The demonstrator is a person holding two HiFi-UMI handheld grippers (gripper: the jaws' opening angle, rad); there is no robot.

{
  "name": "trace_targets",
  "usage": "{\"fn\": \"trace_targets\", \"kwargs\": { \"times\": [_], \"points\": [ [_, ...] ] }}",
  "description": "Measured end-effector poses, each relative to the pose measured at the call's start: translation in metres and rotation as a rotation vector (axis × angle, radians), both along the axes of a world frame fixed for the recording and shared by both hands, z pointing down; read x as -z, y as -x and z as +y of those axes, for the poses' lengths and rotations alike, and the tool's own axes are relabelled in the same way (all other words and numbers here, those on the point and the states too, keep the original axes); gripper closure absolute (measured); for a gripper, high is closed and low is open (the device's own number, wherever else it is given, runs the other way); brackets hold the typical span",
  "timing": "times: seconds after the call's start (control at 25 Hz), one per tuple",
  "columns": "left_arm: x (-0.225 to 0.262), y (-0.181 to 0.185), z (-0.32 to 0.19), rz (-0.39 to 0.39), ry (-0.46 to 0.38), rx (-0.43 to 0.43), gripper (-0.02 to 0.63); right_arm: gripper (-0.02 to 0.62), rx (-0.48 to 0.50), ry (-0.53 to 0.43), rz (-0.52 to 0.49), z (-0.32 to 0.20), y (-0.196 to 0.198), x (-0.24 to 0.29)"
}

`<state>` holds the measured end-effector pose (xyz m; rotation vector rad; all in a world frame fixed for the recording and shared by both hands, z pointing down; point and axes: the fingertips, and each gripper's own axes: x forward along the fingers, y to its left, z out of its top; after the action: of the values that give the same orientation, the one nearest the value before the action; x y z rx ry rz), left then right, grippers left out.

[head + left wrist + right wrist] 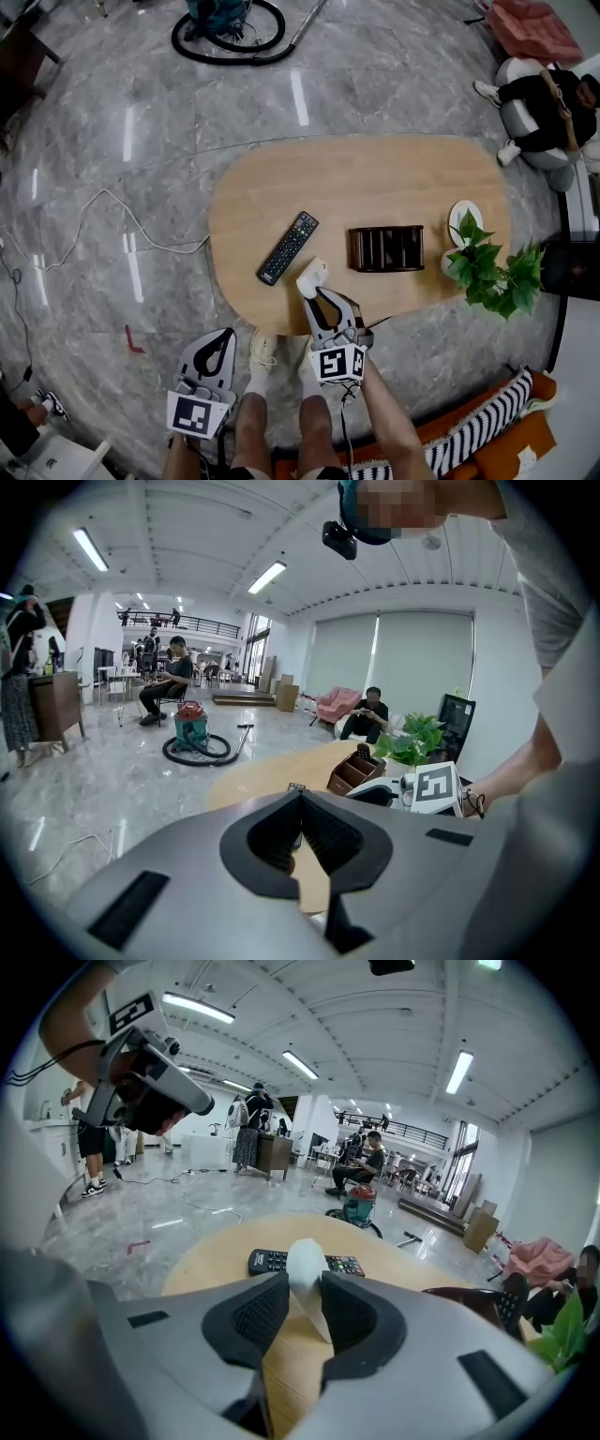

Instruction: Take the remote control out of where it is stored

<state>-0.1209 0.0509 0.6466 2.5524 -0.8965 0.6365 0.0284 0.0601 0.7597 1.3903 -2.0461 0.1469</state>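
The remote control lies flat and slantwise on the wooden surface, in its left half and close to the near edge. It is outside the dark brown slotted holder, which stands just to its right, apart from it.

The right tool reaches over the near edge between the remote control and the holder. Its jaws are clenched on a small white crumpled object, which both pads touch; what the object is made of cannot be told. In the right gripper view the remote control shows just beyond this white object, not touching it.

The left tool hangs off the surface, over the marble floor beside the person's legs. Its jaws meet at the tips with nothing between them.

A white dish sits near the right edge of the surface, and a leafy plant stands at the near right corner.
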Motion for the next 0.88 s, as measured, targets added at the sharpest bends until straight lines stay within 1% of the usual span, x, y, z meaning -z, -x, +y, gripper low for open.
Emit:
{"fn": "trace_targets", "kwargs": {
  "times": [0.2,0.44,0.6,0.76,0.88],
  "points": [
    [-0.004,-0.001,0.004,-0.002,0.01,-0.004,0.601,0.5,0.035,-0.009,0.048,0.004,0.009,-0.005],
    [-0.007,-0.003,0.008,-0.003,0.025,-0.021,0.6,0.493,0.059,-0.01,0.055,0.008,0.015,-0.01],
    [-0.005,-0.001,0.005,0.006,0.015,-0.009,0.6,0.488,0.09,-0.013,0.096,0.009,0.022,-0.015],
    [-0.008,0.005,0.004,-0.005,0.012,0.0,0.6,0.486,0.134,-0.029,0.182,0.01,0.027,-0.021],
    [-0.01,0.009,0.004,-0.004,0.018,0.011,0.6,0.483,0.148,-0.035,0.207,0.011,0.029,-0.025]
  ]
}}
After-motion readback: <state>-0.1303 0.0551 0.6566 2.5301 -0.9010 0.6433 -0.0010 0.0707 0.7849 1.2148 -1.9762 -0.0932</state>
